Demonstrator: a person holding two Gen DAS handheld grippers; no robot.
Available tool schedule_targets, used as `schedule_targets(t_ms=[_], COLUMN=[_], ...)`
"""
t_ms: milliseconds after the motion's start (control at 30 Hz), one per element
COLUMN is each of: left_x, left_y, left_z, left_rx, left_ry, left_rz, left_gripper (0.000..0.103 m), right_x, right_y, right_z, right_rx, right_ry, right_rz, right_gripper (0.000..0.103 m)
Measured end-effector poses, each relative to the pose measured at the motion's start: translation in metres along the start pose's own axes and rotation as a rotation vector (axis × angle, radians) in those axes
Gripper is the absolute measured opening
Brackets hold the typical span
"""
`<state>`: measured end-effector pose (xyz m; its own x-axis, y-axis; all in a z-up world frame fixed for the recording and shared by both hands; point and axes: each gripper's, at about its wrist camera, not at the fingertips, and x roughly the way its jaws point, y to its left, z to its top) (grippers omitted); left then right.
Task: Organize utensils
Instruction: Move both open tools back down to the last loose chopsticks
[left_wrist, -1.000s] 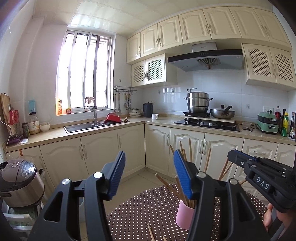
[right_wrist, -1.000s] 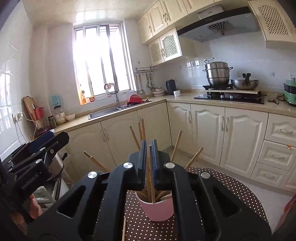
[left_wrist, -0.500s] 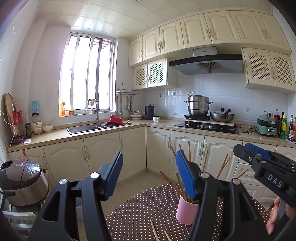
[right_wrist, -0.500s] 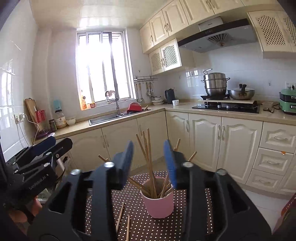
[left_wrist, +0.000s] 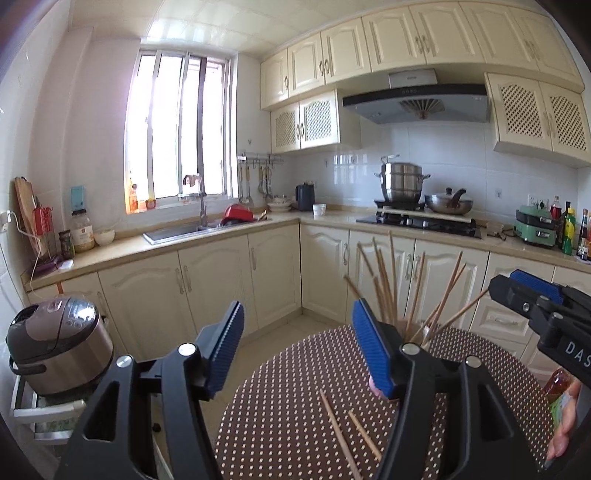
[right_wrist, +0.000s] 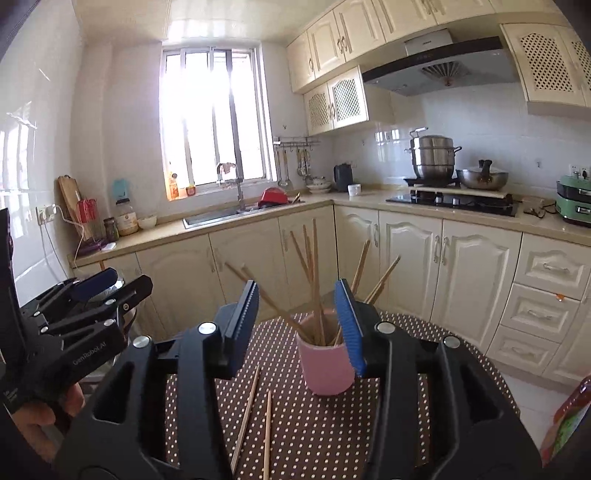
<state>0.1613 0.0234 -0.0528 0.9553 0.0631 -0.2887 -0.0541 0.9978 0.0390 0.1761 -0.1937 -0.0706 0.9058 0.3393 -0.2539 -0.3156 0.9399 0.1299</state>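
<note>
a second ago the right gripper was pinched shut on a chopstick above the pink cup; now its blue pads are spread wide with nothing between them, and that stick stands among the chopsticks in the cup at the centre of the right view. so one more piece is stored. the left gripper has stayed wide open and empty, low in its own frame. two loose chopsticks lie flat on the dotted table, just left of the cup in the lower middle. they look like the next to collect, and being thin, they may roll away from the pads.
</note>
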Motion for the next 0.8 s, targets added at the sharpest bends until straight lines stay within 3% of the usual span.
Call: schedule_targets(t_ms=[333,800], left_x=[0.039,0.077], left_y=[0.024,0.026], left_z=[-0.051,-0.095], left_rx=[-0.02,0.0], left_ry=[0.242,0.411], left_rz=[0.004,-0.004], left_gripper=[0.061,0.061], right_x=[0.036,0.108], right_y=[0.018,0.035], right_z=[-0.052,-0.116], right_rx=[-0.024,-0.051], right_ry=[0.175,0.463], right_rz=[0.015,0.031], right_gripper=[0.043,0.043])
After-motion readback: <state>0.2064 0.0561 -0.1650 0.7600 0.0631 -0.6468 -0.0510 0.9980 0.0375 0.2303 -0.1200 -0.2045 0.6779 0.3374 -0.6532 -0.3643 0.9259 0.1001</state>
